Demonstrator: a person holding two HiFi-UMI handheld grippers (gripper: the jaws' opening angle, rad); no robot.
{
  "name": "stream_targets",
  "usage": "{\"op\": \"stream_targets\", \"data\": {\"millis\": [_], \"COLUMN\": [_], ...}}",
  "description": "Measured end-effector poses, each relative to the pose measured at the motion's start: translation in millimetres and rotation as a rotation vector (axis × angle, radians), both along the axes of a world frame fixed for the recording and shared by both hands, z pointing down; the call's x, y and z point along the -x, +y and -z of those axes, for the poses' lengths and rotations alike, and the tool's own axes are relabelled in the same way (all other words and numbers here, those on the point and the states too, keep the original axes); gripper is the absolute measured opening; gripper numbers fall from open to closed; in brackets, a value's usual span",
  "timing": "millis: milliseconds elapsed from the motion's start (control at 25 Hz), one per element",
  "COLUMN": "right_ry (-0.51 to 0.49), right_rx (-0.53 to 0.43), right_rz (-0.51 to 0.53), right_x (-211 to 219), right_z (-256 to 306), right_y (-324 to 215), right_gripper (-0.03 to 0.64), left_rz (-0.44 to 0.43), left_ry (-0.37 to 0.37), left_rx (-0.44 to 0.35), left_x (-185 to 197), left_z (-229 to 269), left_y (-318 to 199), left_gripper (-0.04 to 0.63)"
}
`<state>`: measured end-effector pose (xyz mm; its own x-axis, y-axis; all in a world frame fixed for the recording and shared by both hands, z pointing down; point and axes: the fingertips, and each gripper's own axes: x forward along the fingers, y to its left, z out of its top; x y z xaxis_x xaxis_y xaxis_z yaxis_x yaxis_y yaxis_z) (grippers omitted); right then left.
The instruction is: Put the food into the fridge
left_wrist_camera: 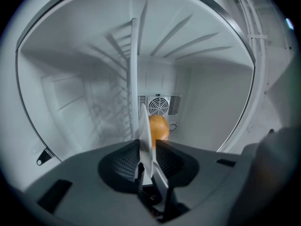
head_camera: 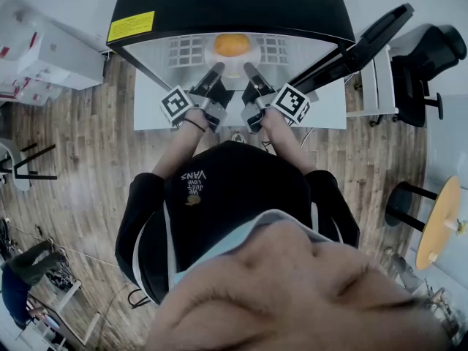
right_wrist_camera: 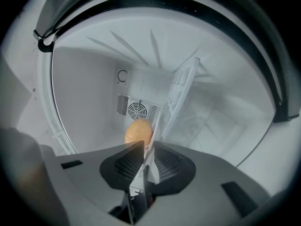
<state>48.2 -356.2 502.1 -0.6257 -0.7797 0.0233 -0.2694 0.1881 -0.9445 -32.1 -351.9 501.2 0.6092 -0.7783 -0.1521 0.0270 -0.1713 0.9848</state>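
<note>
An orange point(head_camera: 231, 44) rests on a pale plate point(head_camera: 234, 63) inside the open black fridge point(head_camera: 219, 6). My left gripper point(head_camera: 218, 70) reaches into the fridge and is shut on the plate's near rim point(left_wrist_camera: 145, 126), which shows edge-on between its jaws point(left_wrist_camera: 146, 145). The orange point(left_wrist_camera: 160, 126) sits just beyond them. My right gripper point(head_camera: 250, 70) is at the rim beside it. In the right gripper view the thin rim point(right_wrist_camera: 154, 131) still lies between the jaws point(right_wrist_camera: 148, 147), with a small gap at one pad. The orange point(right_wrist_camera: 137, 132) is ahead of them.
The fridge door point(head_camera: 351, 46) swings open to the right. A white wire shelf point(left_wrist_camera: 133, 79) runs through the white interior, with a fan vent point(left_wrist_camera: 159, 106) on the back wall. A black office chair point(head_camera: 428, 57) and a round yellow table point(head_camera: 442, 221) stand to the right.
</note>
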Motion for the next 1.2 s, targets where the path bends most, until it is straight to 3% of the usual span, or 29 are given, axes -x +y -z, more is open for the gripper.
{"op": "stream_targets", "data": {"millis": [320,520,840,1200], "right_ry": [0.025,0.050,0.063,0.127], "right_rx": [-0.025,-0.062,-0.067,-0.094], "right_rz": [0.008,0.015,0.008,-0.001], "right_x": [1.6,3.5,-0.4,-4.7], "right_z": [4.5,12.1,12.1,10.3], "right_y": [-4.2,-1.9,2.2,14.9], "right_gripper": [0.061,0.134,0.156,0.156], "left_rz": [0.001,0.005,0.008,0.005], "left_ry": [0.010,0.011,0.008,-0.058], "left_rx": [-0.002,-0.022,-0.023,-0.074], "left_x": [0.6,1.1,3.4,3.4], "left_z": [-0.4,4.0,3.5,8.2], "left_y": [-2.8,-1.2,3.1,16.1], "left_gripper": [0.083,0.100,0.112,0.112]}}
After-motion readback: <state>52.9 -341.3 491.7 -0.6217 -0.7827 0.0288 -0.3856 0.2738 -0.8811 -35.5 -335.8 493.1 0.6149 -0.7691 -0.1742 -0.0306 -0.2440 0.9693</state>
